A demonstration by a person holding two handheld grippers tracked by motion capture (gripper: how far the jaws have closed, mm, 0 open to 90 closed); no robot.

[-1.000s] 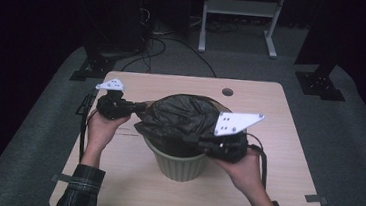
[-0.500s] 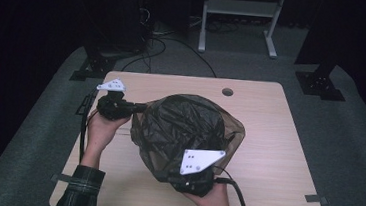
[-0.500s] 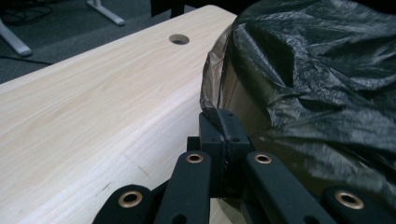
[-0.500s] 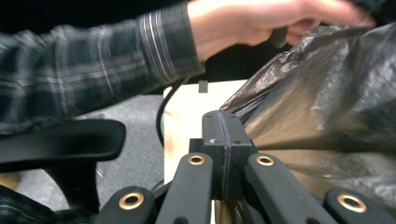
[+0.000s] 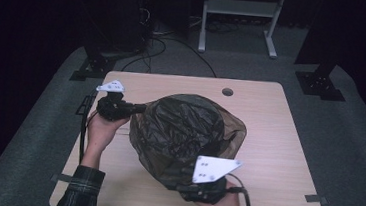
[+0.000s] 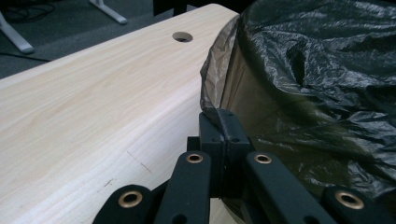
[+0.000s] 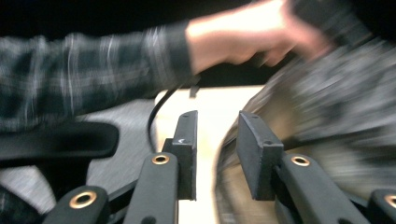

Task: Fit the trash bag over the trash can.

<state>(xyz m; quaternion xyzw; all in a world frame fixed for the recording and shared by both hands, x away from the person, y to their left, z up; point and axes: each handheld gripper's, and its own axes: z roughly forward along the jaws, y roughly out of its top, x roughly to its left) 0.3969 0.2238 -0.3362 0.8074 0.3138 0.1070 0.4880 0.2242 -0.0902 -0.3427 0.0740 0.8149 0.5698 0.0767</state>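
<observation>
A dark, crinkled plastic bag (image 5: 183,133) sits spread in the middle of the wooden table (image 5: 278,141) and hides whatever is under it. At the bag's left side, my left gripper (image 5: 137,110) is shut on the bag's brownish rim. In the left gripper view the jaws (image 6: 219,122) pinch that rim, with the bag (image 6: 317,70) rising to the right. My right gripper (image 5: 184,186) is at the bag's near edge. Its jaws (image 7: 215,126) have just been opening and stand apart. The blurred bag (image 7: 327,107) edge runs through the gap, and neither pad presses it.
A round cable hole (image 5: 227,92) lies near the table's far edge. Cables and a white stand (image 5: 238,17) are on the dark floor beyond. The person's left hand (image 7: 243,37) and plaid sleeve cross the top of the right gripper view.
The right gripper moved from the bag's right side around to its near edge and lower, and its jaws opened. The bag now covers the pale bin wall seen earlier. The left gripper stayed put.
</observation>
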